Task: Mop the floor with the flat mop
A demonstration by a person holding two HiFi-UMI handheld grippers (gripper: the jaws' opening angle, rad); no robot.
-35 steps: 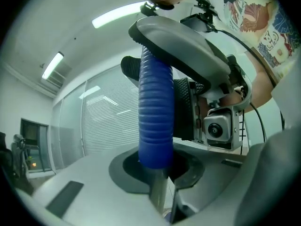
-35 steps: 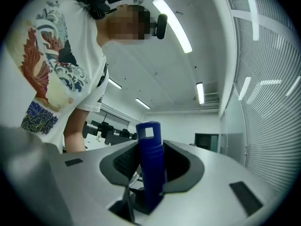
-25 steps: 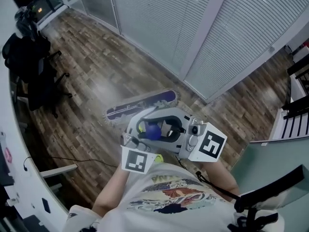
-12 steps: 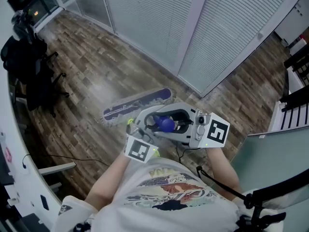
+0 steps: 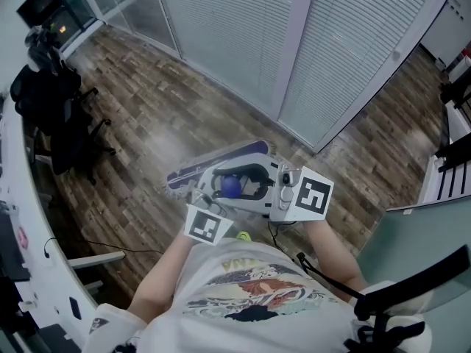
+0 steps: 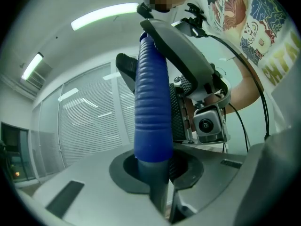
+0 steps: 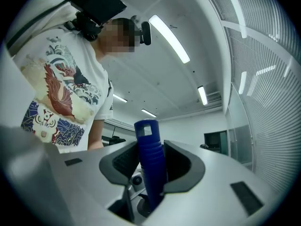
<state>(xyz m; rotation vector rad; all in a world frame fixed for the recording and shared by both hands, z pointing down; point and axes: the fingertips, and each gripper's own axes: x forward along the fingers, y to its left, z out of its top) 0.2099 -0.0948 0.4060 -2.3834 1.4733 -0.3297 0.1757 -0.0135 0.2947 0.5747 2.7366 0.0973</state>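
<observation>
Closed white blinds [image 5: 221, 43] across the top of the head view, split by a pale upright post [image 5: 294, 50], with a dark screen [image 5: 51, 9] in the far left corner. At left, black office chairs [image 5: 62, 131] draped in dark gear just beside a curved white surface [image 5: 33, 278], a thin black cable [image 5: 110, 248] trailing out near its edge. Overhead in both gripper views, long lit ceiling light strips [image 6: 106, 14] against a white ceiling [image 7: 155, 74].
</observation>
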